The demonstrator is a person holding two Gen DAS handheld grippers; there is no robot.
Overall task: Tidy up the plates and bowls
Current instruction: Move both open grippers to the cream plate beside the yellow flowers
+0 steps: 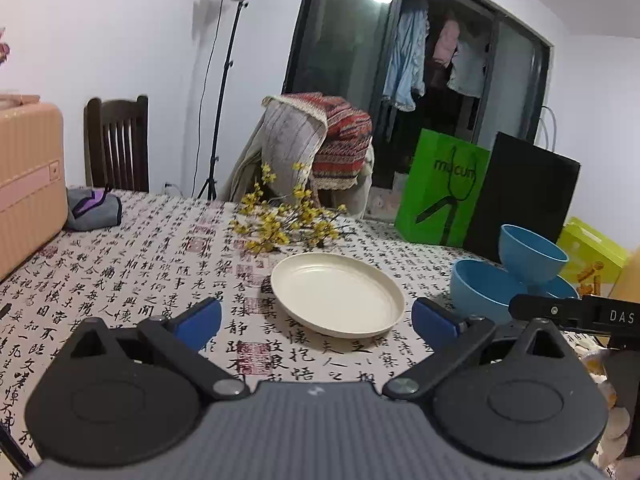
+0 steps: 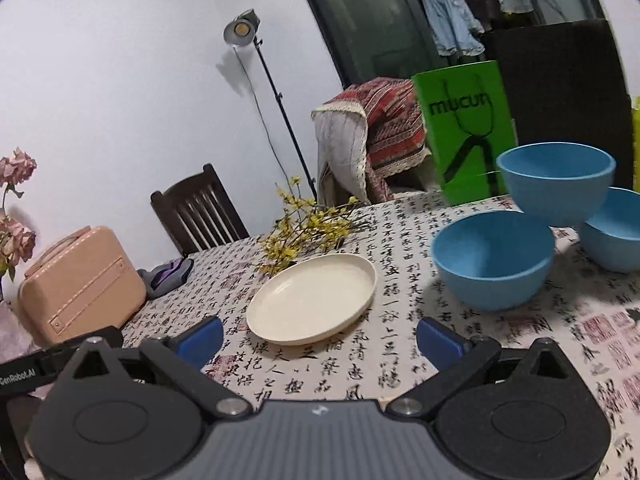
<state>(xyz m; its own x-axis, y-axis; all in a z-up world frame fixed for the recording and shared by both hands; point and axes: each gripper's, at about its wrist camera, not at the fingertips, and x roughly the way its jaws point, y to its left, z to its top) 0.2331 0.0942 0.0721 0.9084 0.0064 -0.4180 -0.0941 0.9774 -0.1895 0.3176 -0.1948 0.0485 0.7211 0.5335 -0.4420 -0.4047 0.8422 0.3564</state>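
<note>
A cream plate (image 1: 338, 294) lies on the calligraphy-print tablecloth (image 1: 132, 264), just ahead of my left gripper (image 1: 316, 322), which is open and empty. The plate also shows in the right wrist view (image 2: 312, 298), ahead of my right gripper (image 2: 318, 342), also open and empty. Three blue bowls stand at the right: a near one (image 2: 494, 260), one behind it propped tilted on the others (image 2: 556, 182), and a third at the far right (image 2: 612, 230). In the left wrist view the near bowl (image 1: 480, 288) and the tilted bowl (image 1: 532, 254) show.
A spray of yellow flowers (image 1: 284, 220) lies behind the plate. A green paper bag (image 1: 440, 188) and a black bag (image 1: 524, 196) stand at the back right. A pink case (image 2: 80, 284) and a grey-purple cloth (image 2: 168, 276) sit at the left. A wooden chair (image 1: 116, 144) stands behind the table.
</note>
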